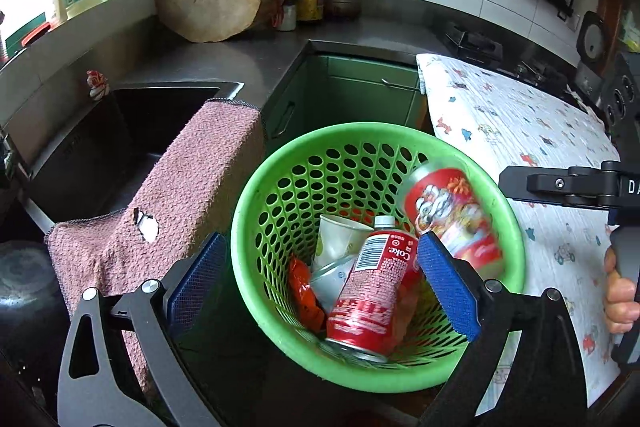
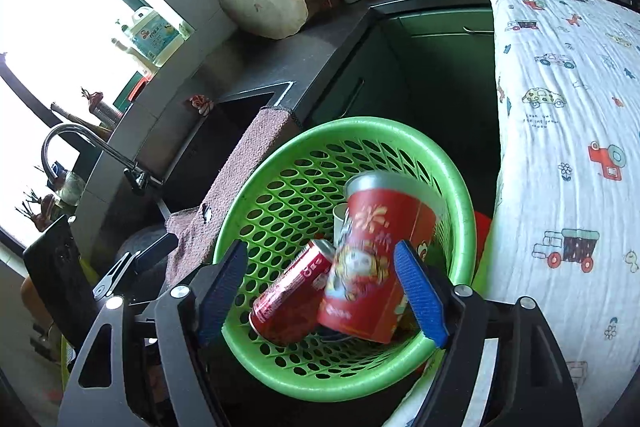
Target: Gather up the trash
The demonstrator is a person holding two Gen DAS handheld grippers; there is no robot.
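Daylit kitchen, fisheye views, some motion blur

Daylight floods in from the window [image 2: 60, 39], which is blown out to white in both views; the worktop [image 1: 248, 55] and cabinets under it sit dim. The red snack canister [image 1: 452, 215] is smeared by motion blur over the green basket [image 1: 256, 211]. Straight edges bow near the frame borders, and corners vignette dark.

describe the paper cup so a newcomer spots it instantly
Find the green perforated basket below the counter corner. Inside, the paper cup lies behind the red Coke bottle. It is the only white, open-mouthed item among red trash.
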